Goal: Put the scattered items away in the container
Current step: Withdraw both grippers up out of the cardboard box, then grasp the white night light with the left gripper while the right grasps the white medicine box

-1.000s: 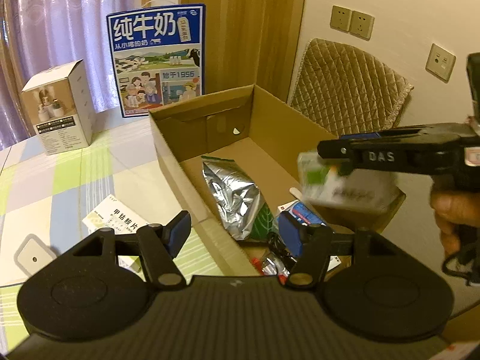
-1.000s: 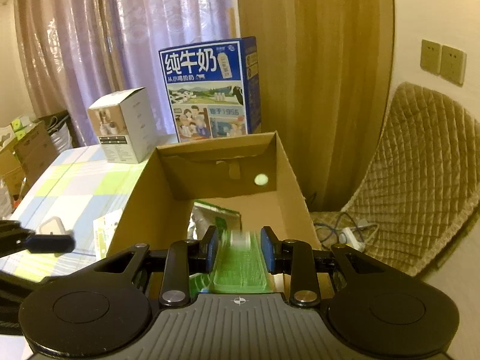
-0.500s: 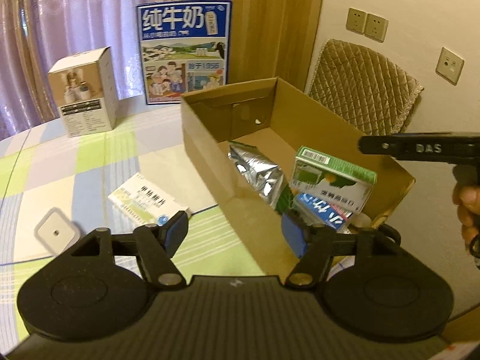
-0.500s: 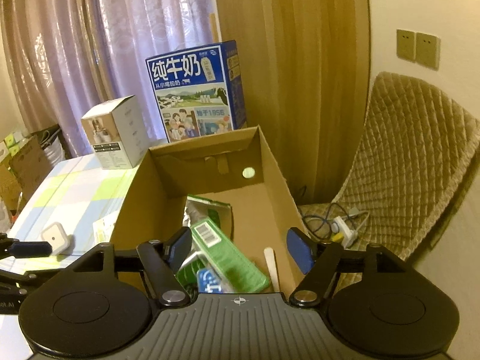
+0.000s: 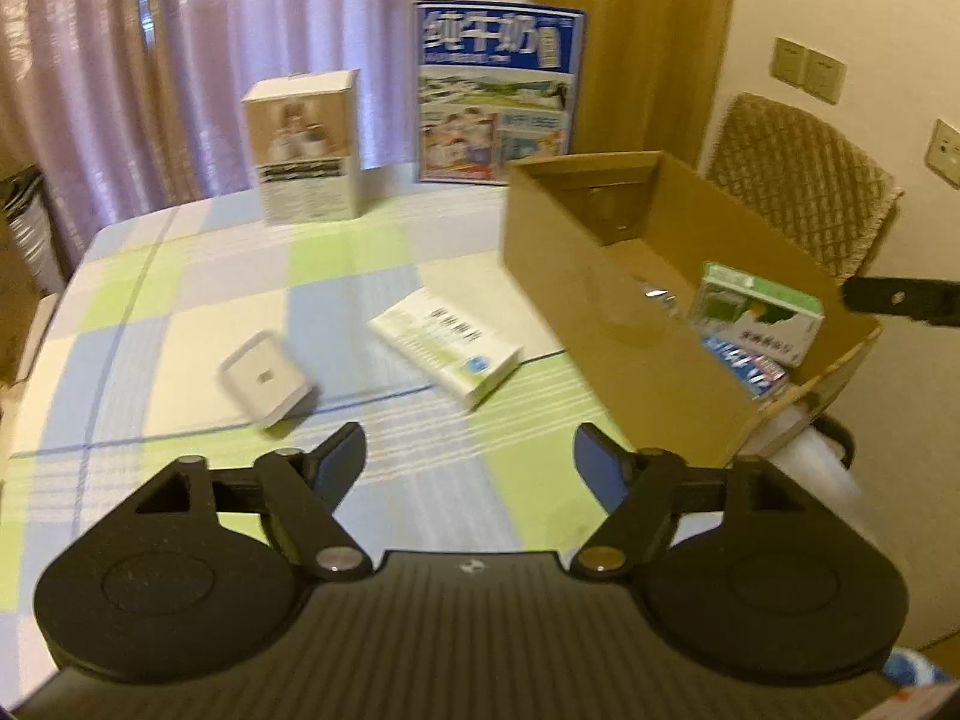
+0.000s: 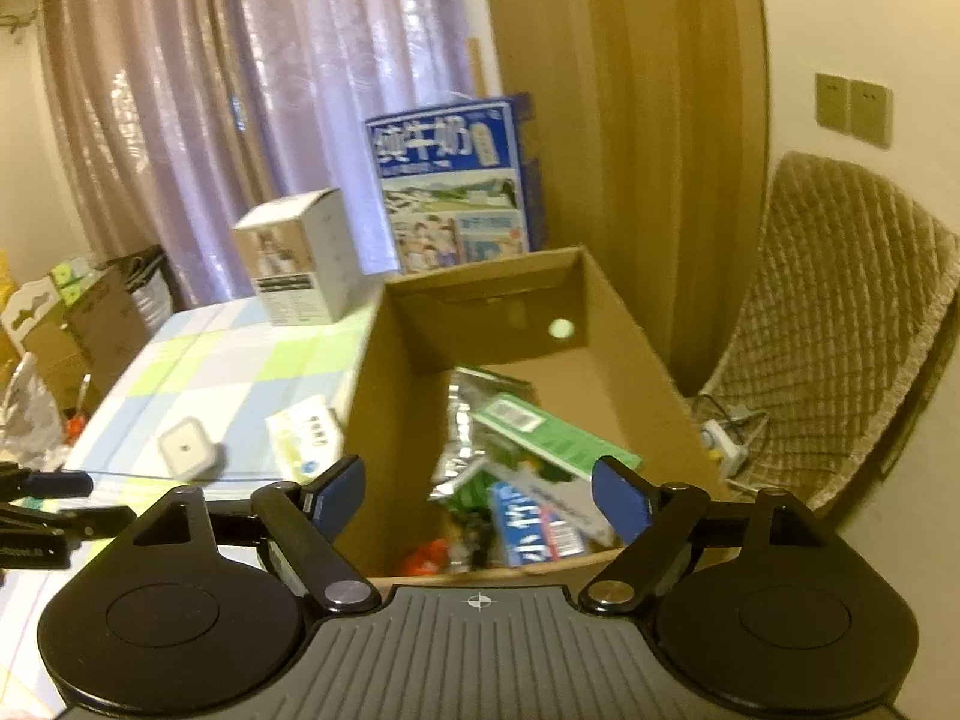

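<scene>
Right wrist: right tongs (image 6: 478, 489) just opened, empty | left tongs (image 5: 470, 453) likewise | green box (image 6: 555, 435) seemingly in carton (image 6: 624, 354)

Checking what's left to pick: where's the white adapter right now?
The adapter lies on the checked tablecloth, outside the cardboard box, left of the flat medicine box; in the right wrist view it sits lower left.

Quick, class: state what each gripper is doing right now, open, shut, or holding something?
Left gripper: open, jaws just widened, nothing between them.
Right gripper: open, jaws just widened, nothing held; the green rectangular carton lies in the brown cardboard box.
</scene>
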